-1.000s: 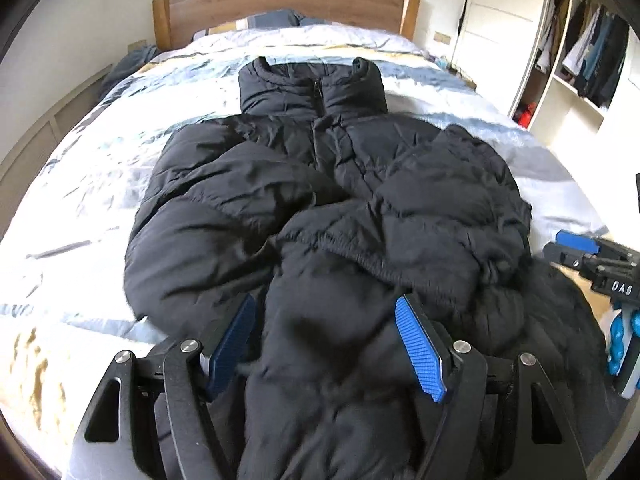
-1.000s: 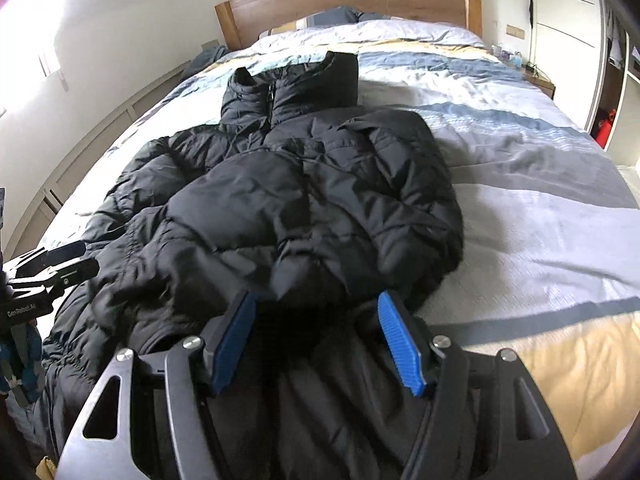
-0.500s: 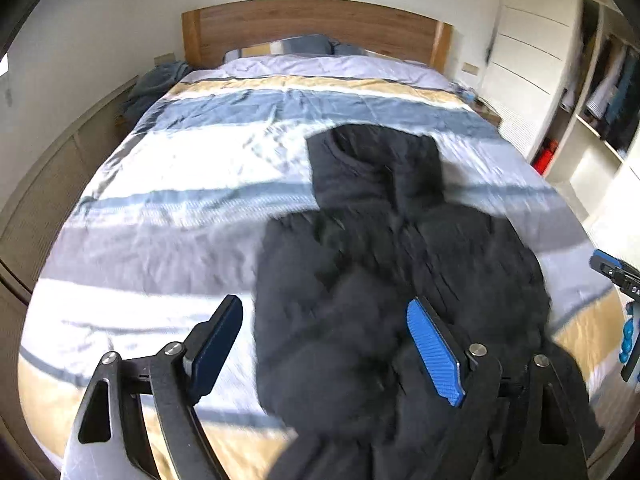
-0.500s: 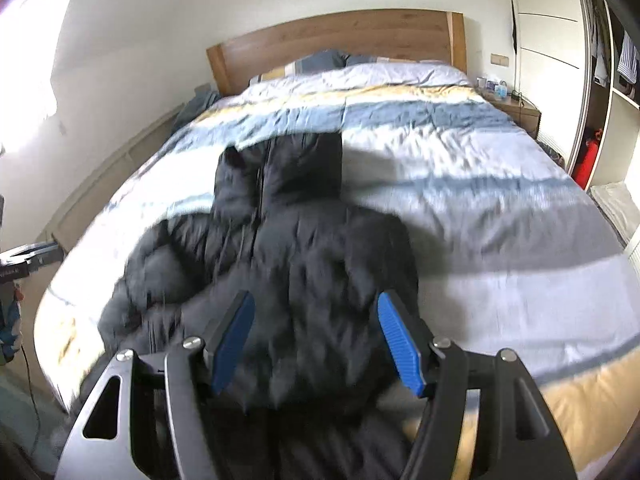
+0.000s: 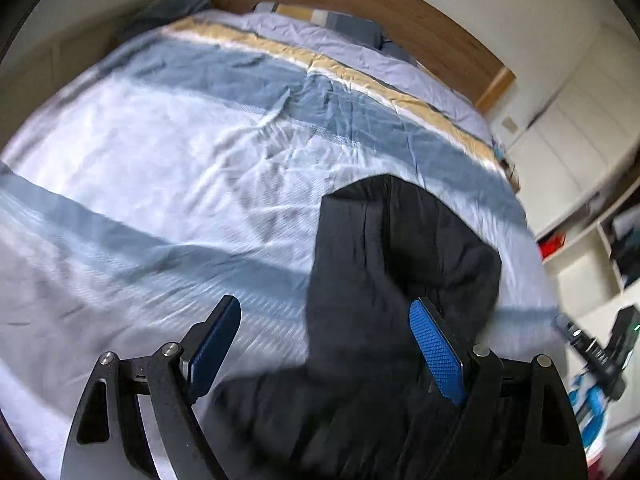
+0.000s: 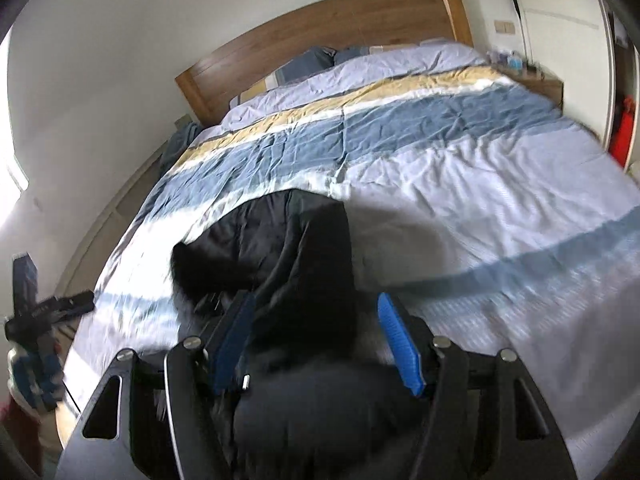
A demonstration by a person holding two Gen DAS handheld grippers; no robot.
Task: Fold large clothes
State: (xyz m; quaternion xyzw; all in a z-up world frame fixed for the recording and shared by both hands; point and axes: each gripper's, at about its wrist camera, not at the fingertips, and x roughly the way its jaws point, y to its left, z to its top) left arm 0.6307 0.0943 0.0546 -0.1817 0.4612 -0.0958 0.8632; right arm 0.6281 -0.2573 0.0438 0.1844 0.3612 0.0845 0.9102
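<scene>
Left wrist view: the left gripper (image 5: 324,348) hangs above the bed (image 5: 168,184), tilted, its blue ribbed pads spread wide with nothing pinched between them. The black puffer jacket (image 5: 384,280) lies on the striped duvet below, its long axis running from the gripper toward the wooden headboard (image 5: 360,4), collar end farthest. Its quilted shell looks soft and blurred. The right gripper (image 5: 596,356) shows at the right edge.

Right wrist view: the right gripper (image 6: 316,344) hovers over the jacket (image 6: 296,264), jaws wide apart; dark fabric fills the gap, though whether the pads touch it cannot be told. The jacket points toward the headboard (image 6: 320,36) across the creased blue, white and tan duvet (image 6: 460,168). The left gripper (image 6: 44,312) sits at the left edge.
</scene>
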